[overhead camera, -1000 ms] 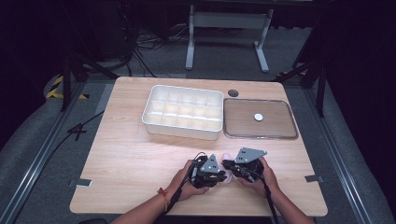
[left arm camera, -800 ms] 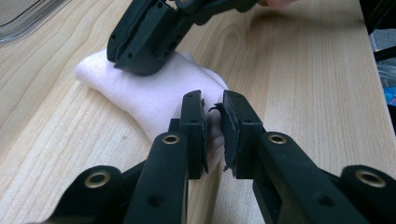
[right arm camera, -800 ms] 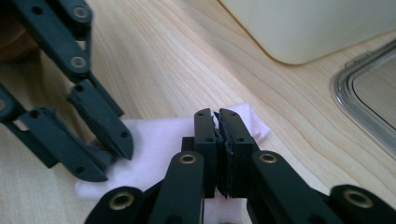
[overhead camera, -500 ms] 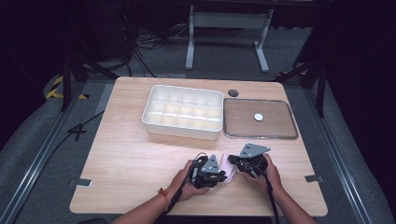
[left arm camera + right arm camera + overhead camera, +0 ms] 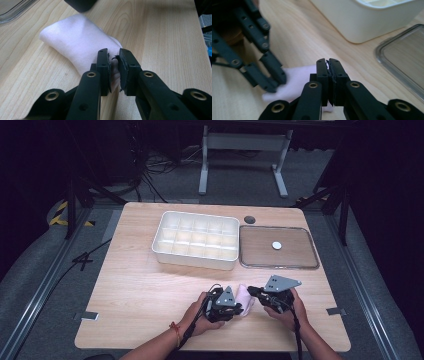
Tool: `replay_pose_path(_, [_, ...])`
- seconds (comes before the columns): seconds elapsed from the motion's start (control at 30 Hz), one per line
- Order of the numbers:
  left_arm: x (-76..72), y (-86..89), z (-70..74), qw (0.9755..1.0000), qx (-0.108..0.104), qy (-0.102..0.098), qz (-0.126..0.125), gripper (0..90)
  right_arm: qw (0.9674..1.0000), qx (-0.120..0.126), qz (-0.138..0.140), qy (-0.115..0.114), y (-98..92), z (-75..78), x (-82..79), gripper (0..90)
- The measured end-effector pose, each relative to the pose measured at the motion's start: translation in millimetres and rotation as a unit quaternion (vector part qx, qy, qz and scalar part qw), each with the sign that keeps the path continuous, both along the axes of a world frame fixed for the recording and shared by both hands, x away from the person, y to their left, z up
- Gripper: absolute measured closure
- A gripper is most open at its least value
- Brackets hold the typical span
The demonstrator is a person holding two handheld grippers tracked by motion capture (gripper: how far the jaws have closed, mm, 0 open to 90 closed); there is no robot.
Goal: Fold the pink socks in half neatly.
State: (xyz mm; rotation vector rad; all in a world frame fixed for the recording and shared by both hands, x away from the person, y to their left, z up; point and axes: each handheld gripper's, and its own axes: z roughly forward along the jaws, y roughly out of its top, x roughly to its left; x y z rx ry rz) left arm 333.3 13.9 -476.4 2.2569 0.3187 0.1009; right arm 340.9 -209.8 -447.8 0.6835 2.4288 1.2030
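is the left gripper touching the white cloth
Touching. In the left gripper view the left gripper has its two black jaws closed on an edge of the white cloth, with the fabric pinched between the pads on the wooden table.

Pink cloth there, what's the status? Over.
Left gripper shut on the pink cloth. Right gripper shut at the cloth's other end, grip unclear. White divided tray and clear lid stand apart.

Table evenly lit against dark surroundings; both gripper views blur close up, with soft shadows.
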Motion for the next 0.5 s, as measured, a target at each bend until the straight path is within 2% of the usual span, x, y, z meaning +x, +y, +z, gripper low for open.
replay_pose_path(0.03, [-0.3, -0.1, 0.1, 1.0000, 0.001, 0.001, 0.000, 79.0, 0.9999, -0.009, 0.011, 0.004, 4.0, -2.0, -3.5, 87.9])
replay_pose_path(0.07, [-0.3, -0.1, 0.1, 1.0000, 0.001, 0.001, 0.000, 79.0, 0.9999, -0.009, 0.011, 0.004, 4.0, -2.0, -3.5, 87.9])
replay_pose_path(0.2, [-0.7, -1.0, -0.1, 1.0000, -0.001, 0.002, -0.003, 78.9, 0.9982, -0.049, 0.028, 0.021, 11.9, -17.0, -5.0, 88.7])
replay_pose_path(0.27, [-1.2, -1.4, -0.2, 1.0000, -0.001, 0.002, -0.003, 78.8, 0.9983, -0.046, 0.026, 0.025, 10.6, -18.4, -2.5, 88.9])
replay_pose_path(0.4, [-2.3, -3.0, -0.4, 1.0000, 0.000, -0.001, -0.007, 78.6, 0.9981, -0.058, 0.014, 0.013, 9.6, -18.3, 0.0, 88.9])
replay_pose_path(0.5, [-3.1, -4.1, -0.5, 1.0000, 0.002, -0.002, -0.008, 78.4, 0.9984, -0.054, 0.009, 0.015, 9.0, -19.3, 2.9, 89.0])
